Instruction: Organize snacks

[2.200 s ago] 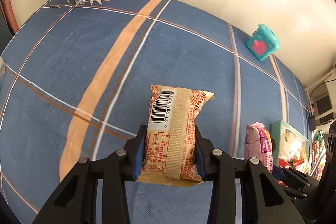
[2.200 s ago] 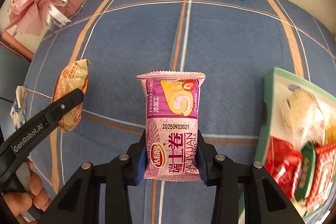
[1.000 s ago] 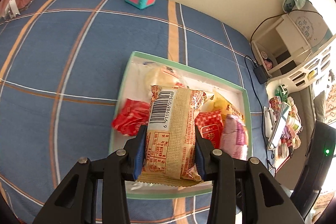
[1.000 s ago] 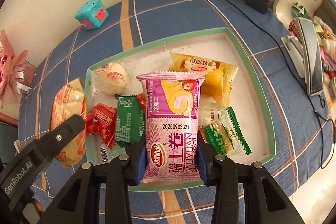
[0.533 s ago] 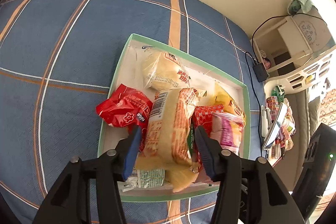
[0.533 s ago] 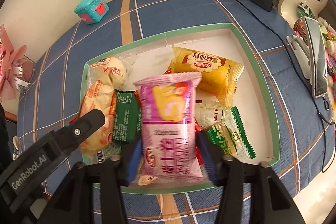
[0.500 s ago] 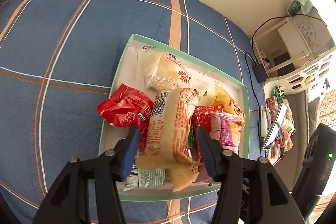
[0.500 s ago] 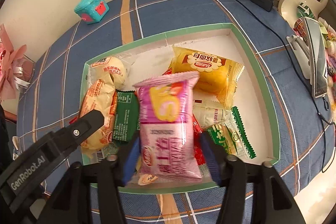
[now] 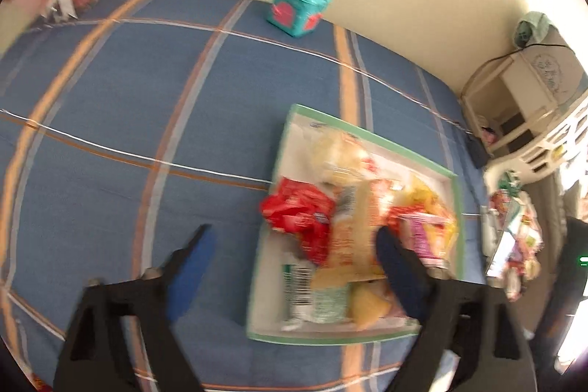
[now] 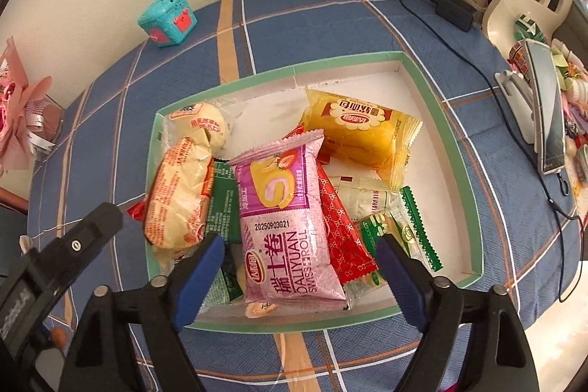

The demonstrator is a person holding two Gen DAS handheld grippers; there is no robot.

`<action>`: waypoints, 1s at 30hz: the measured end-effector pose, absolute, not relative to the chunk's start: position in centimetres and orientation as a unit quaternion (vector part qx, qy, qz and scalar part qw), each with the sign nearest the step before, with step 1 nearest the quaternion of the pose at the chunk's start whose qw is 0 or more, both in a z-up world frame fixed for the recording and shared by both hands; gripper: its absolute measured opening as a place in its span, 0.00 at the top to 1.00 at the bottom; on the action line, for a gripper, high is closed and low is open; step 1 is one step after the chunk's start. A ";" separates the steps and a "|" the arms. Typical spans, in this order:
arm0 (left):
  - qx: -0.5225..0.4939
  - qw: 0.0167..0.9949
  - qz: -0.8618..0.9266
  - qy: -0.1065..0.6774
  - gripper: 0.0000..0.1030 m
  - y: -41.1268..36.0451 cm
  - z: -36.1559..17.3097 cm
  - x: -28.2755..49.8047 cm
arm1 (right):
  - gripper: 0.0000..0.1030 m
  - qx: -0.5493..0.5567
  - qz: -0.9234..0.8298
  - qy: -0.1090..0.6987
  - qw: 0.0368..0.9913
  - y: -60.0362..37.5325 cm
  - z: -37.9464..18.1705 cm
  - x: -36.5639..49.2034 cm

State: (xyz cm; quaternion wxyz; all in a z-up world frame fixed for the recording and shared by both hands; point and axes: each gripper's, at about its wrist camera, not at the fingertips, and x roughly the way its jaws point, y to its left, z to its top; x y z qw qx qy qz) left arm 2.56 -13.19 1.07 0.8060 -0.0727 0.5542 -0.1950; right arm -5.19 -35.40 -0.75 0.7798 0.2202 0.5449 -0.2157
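- Right gripper [image 10: 297, 263]: jaws spread wide, gripping nothing; the pink Swiss roll packet [image 10: 286, 226] lies loose between them, on other snacks in the green-rimmed tray [image 10: 455, 149].
- Left gripper [image 9: 294, 256]: equally wide, empty; tan bread packet [image 10: 180, 193] rests at the tray's 9 o'clock side.

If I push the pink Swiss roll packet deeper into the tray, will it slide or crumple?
The pink Swiss roll packet looks puffy and glossy, so it probably slides easily. It lies atop other wrappers in the tray, so it may shift them. The cake inside likely squashes.
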 end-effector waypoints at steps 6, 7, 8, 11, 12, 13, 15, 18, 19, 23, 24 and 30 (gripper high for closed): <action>-0.020 0.834 -0.141 0.532 0.05 -10.9 1.2 1.8 | 0.01 0.218 -0.207 0.532 0.792 -34.3 -0.2 -6.3; -0.011 0.837 -0.134 0.530 0.05 -10.8 1.3 1.7 | 0.01 0.216 -0.205 0.531 0.793 -34.1 -0.1 -6.4; -0.002 0.840 -0.127 0.527 0.05 -10.7 1.4 1.6 | 0.01 0.212 -0.203 0.530 0.795 -33.8 -0.1 -6.6; 0.024 0.848 -0.112 0.518 0.05 -10.5 1.8 1.0 | 0.00 0.204 -0.197 0.528 0.800 -32.9 0.1 -7.1; 0.032 0.850 -0.108 0.515 0.05 -10.3 1.9 0.7 | 0.00 0.203 -0.196 0.527 0.802 -32.6 0.2 -7.3; 0.041 0.852 -0.103 0.511 0.05 -10.2 2.1 0.5 | 0.00 0.203 -0.194 0.526 0.803 -32.4 0.3 -7.5; 0.061 0.859 -0.091 0.500 0.05 -10.0 2.5 -0.1 | 0.00 0.203 -0.190 0.525 0.805 -31.9 0.3 -7.9; 0.085 0.867 -0.080 0.485 0.05 -9.7 3.2 -1.1 | 0.00 0.206 -0.184 0.521 0.807 -31.3 0.5 -8.3; 0.092 0.869 -0.076 0.481 0.05 -9.7 3.4 -1.4 | 0.00 0.207 -0.183 0.520 0.808 -31.2 0.6 -8.5; 0.105 0.874 -0.061 0.471 0.05 -9.1 3.9 -2.4 | 0.00 0.211 -0.177 0.515 0.812 -30.7 0.9 -9.1; 0.106 0.875 -0.059 0.469 0.05 -8.9 4.0 -2.7 | 0.00 0.212 -0.175 0.514 0.813 -30.6 0.9 -9.2; 0.098 0.878 -0.057 0.464 0.05 -7.8 4.3 -3.7 | 0.00 0.204 -0.166 0.508 0.820 -29.5 1.5 -9.5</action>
